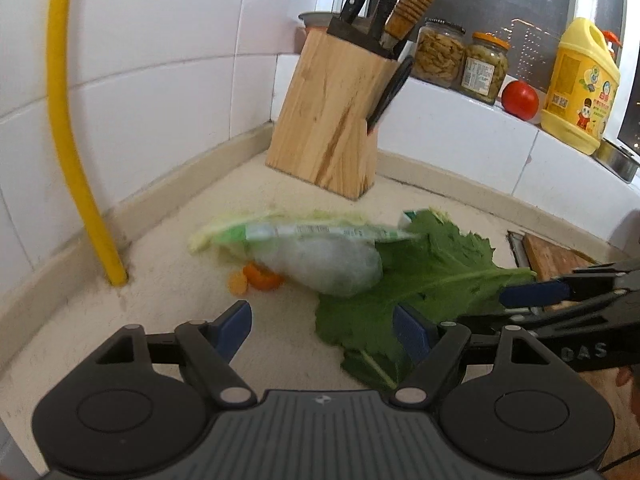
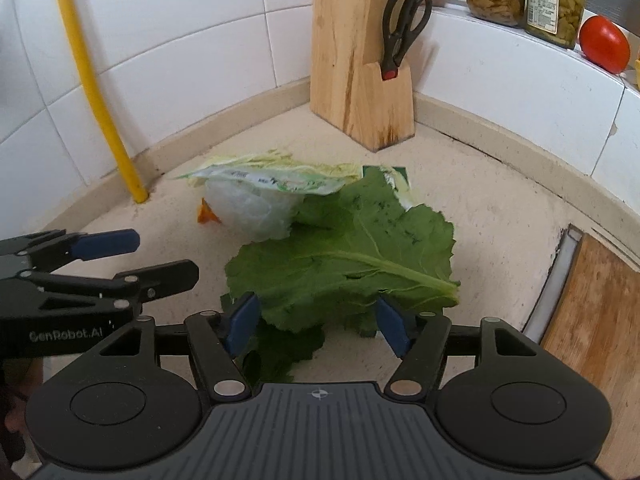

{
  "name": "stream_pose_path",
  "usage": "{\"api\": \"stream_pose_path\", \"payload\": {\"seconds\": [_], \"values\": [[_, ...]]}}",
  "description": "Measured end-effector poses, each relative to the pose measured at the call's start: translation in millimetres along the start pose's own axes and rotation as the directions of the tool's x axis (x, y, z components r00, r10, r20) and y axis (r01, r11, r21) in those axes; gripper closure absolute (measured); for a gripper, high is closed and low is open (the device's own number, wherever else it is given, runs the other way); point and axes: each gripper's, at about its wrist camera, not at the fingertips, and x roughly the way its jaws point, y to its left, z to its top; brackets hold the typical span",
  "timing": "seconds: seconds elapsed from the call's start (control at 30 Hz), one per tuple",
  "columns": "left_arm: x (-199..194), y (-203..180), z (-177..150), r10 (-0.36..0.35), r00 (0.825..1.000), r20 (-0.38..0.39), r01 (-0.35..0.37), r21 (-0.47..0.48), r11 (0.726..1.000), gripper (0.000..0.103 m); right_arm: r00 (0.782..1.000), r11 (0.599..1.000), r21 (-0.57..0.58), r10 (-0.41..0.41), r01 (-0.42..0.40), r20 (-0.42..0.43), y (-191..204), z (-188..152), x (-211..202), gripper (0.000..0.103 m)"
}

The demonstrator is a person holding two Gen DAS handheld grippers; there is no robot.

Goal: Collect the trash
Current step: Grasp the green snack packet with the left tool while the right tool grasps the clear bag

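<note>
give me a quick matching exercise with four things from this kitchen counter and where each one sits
Things:
1. green leaf
2. plastic bag
3. scissors
4. tomato

Places:
A. on the tiled ledge beside the jars
B. hanging in the side slot of the knife block
C. flat on the counter just ahead of the right hand-held gripper
D. on the counter, partly over the far edge of the leaf

Pairs: 1-C, 2-D, 3-B, 4-A
</note>
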Motion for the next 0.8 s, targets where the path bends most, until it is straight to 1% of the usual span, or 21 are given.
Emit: {"api": "stream_pose_path", "payload": {"seconds": [0.07,0.13,0.2,0.3,0.5,0.63,0.8], "values": [[2,1,7,0.001,1.0,0.007,-0.002,0.016,1.0,0.031,1.0,1.0,0.0,0.009,-0.009,0.002,-4,3,-4,0.031],[6,5,13,-0.009,1.0,0.001,0.009,0.01,1.0,0.031,1.0,1.0,-0.006,0.016,-0.016,0.012,-7,5,-13,0.029],[12,13,19,-0.036,0.999,-0.012,0.036,-0.028,0.999,0.031,0.999,1.0,-0.015,0.018,-0.018,0.028,-11,6,-21,0.027],[21,23,26,-0.071,0.997,-0.023,0.069,-0.097,0.993,0.031,0.999,1.0,-0.014,0.012,-0.011,0.045,-19,8,-25,0.027],[39,35,35,-0.112,0.993,-0.043,0.103,-0.175,0.979,0.031,0.999,1.0,0.017,-0.006,0.006,0.031,-34,9,-16,0.027],[49,46,36,-0.113,0.992,-0.057,0.098,-0.215,0.972,0.031,0.999,1.0,-0.026,-0.002,0.003,0.047,-31,18,-12,0.027],[61,59,42,-0.141,0.988,-0.064,0.118,-0.285,0.951,0.031,0.999,0.998,-0.066,0.003,0.0,0.051,-27,31,1,0.027]]}}
